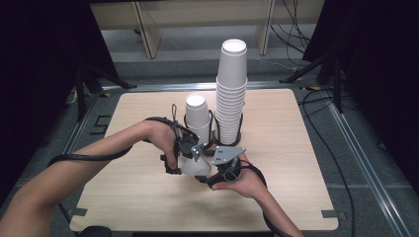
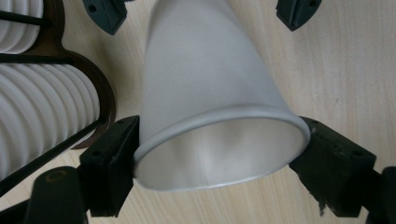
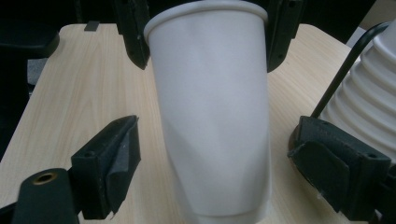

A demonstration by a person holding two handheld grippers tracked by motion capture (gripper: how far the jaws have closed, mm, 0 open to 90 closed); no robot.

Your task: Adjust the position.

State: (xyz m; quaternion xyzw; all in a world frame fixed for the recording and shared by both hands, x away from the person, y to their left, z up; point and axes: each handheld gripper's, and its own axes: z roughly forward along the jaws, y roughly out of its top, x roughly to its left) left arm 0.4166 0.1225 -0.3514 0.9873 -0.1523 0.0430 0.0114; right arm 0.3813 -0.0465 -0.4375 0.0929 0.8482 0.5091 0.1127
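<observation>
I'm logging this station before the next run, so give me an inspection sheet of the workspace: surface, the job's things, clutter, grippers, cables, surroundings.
Surface: light wooden table, bare apart from the items below.
Job's things: one white paper cup held between both grippers; tall cup stack and short cup stack standing in a dark holder.
Clutter: nothing seen.
Grippers: left gripper jaws pressed on the cup's rim; right gripper jaws stand apart from the cup's sides, with the cup between them.
Cables: black cable trailing along the left forearm; loose cables on the floor at right.
Surroundings: grey floor, wooden furniture legs behind, dark drapes at both sides.
</observation>
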